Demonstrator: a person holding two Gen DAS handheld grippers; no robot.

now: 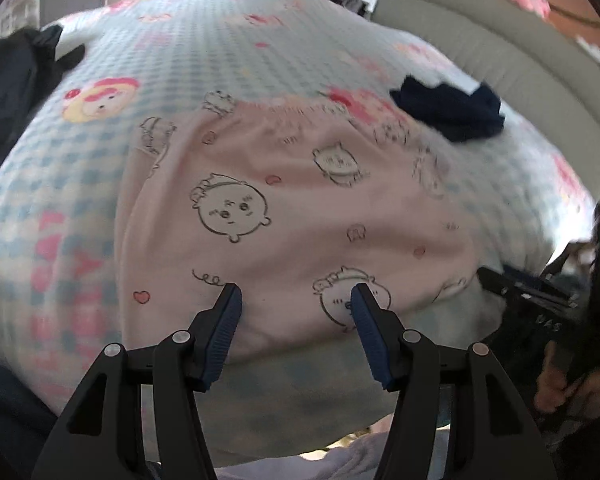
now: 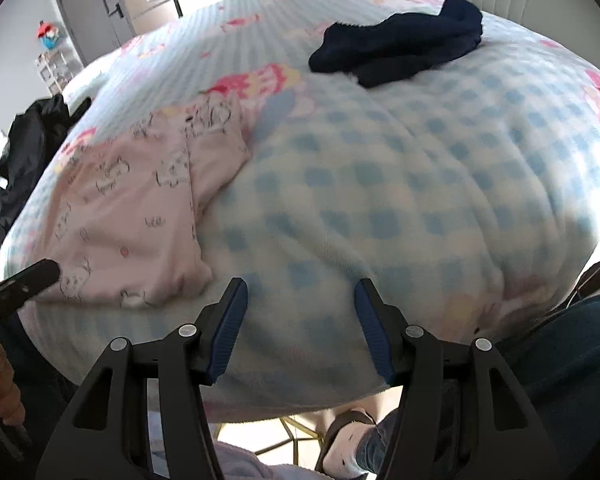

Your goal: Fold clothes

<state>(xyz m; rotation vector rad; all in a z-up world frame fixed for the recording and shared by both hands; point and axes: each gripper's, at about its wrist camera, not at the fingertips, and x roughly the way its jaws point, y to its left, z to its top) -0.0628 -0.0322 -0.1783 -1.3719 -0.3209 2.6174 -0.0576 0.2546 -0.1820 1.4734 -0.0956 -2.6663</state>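
**Ana:** So, where is the garment sitting?

**Ben:** A pink garment printed with outlined cartoon faces and small hearts lies flat on the bed, which is covered by a blue-and-white checked blanket with pink figures. The garment's near hem lies close to the bed's near edge.

**Ana:** And the left tool?

**Ben:** The left tool hovers over that near hem with its jaws spread wide and nothing between them. I cannot tell whether the tips touch the cloth.

**Ana:** The right one?

**Ben:** The right tool is also spread wide and holds nothing. It points at bare blanket to the right of the pink garment, well clear of its edge. In the left view it shows as a dark shape just beyond the garment's right corner, with a hand gripping its handle.

**Ana:** Anything else on the bed?

**Ben:** A small navy garment lies crumpled beyond the pink one, toward the grey padded headboard. A black garment is heaped well to the left of the pink one, at the bed's edge.

**Ana:** And below the bed?

**Ben:** A leg in jeans and a sandalled foot show under the near edge.
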